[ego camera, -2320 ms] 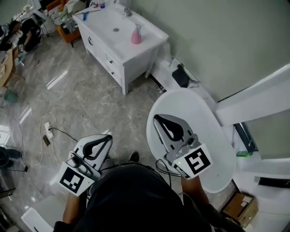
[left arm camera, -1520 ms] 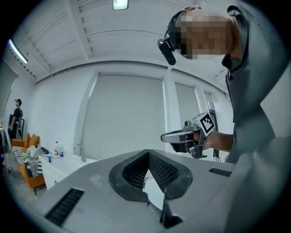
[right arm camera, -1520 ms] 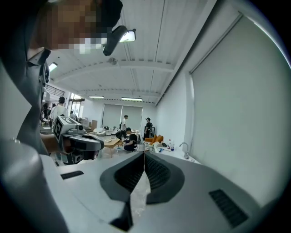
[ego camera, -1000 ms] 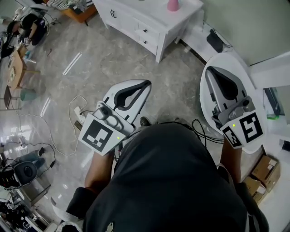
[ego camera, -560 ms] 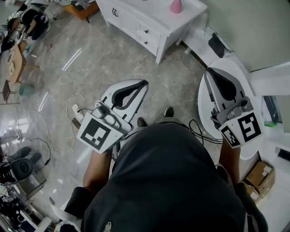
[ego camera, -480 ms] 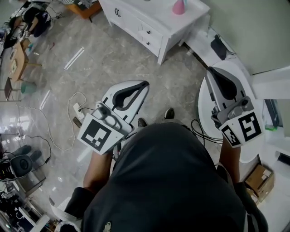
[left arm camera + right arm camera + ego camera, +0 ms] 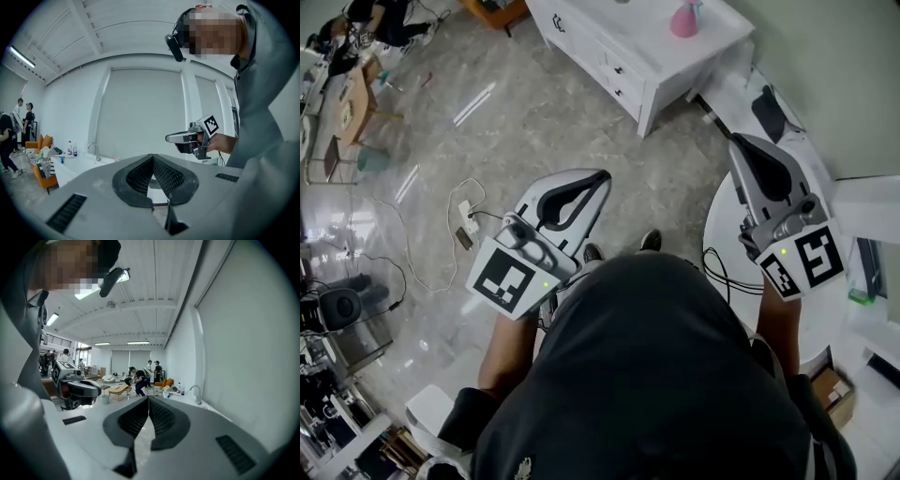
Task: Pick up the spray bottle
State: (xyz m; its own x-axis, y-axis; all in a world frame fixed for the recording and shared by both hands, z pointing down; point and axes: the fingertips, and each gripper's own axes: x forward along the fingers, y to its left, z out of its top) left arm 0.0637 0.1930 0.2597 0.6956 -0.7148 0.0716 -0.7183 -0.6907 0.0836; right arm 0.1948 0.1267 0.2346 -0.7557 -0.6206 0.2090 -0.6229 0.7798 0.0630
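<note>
The spray bottle point(image 7: 684, 19) stands well apart from both of your grippers, on top of the white cabinet point(image 7: 623, 42) at the upper edge of the head view, near the cabinet's end by the wall. Since a second ago the cabinet and bottle have slid a little further into that view and the marble floor point(image 7: 487, 141) has shifted under you. One shoe point(image 7: 650, 241) shows ahead of your body, so you appear to be walking toward the cabinet. Your right gripper point(image 7: 737, 141) is still above the round white table point(image 7: 717, 234), but the table has dropped back toward you compared with a couple of seconds ago. That means the reach has not begun; you are only closing the gap.

Your left gripper point(image 7: 603, 174) has its jaws together with nothing between them, and the left gripper view shows the pads meeting at the tip. The right gripper's jaws are likewise closed and empty. You will need to open one of them before you arrive.

The bottle looks pink, upright, wider at the base and narrowing upward, with a paler head partly cut by the frame edge. It is too small here to make out the trigger.
</note>
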